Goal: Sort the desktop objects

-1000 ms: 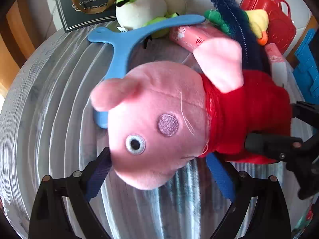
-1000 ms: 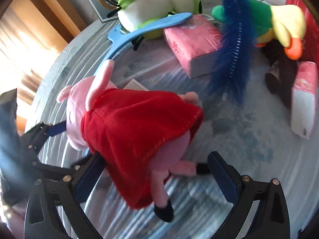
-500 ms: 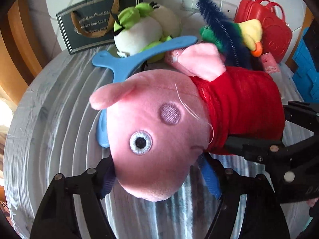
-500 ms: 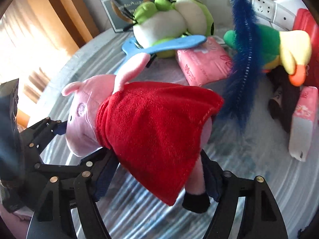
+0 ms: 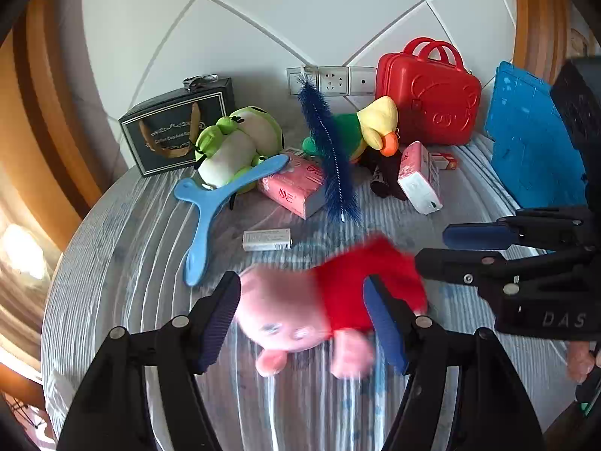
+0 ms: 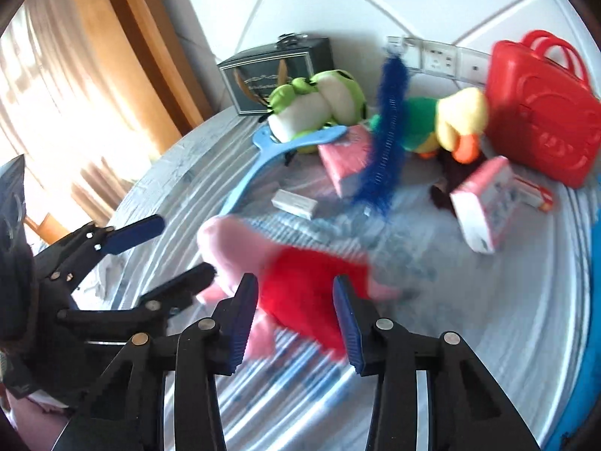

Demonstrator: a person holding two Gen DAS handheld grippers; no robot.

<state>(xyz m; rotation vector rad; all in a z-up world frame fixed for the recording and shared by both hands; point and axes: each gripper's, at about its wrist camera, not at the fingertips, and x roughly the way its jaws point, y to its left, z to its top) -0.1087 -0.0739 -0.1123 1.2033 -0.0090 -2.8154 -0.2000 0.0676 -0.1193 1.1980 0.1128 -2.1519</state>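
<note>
The pink pig plush in a red dress (image 5: 319, 300) is blurred with motion, below and between my left gripper (image 5: 302, 308) fingers, which stand open and apart from it. In the right wrist view the plush (image 6: 296, 282) lies just beyond my right gripper (image 6: 295, 308), also open. The right gripper shows in the left wrist view (image 5: 469, 248), and the left gripper in the right wrist view (image 6: 165, 248). Neither holds the plush.
On the grey striped table (image 5: 124, 263) lie a blue boomerang-shaped hanger (image 5: 210, 206), green frog plush (image 5: 233, 146), pink tissue packs (image 5: 296, 188), blue feather brush (image 5: 330, 158), duck plush (image 5: 372, 127), small white box (image 5: 266, 239), red case (image 5: 432, 97), black gift bag (image 5: 172, 131) and blue board (image 5: 533, 143).
Both grippers let go of the pig plush and pulled up and back. The plush has dropped away from them toward the table, blurred in motion.
</note>
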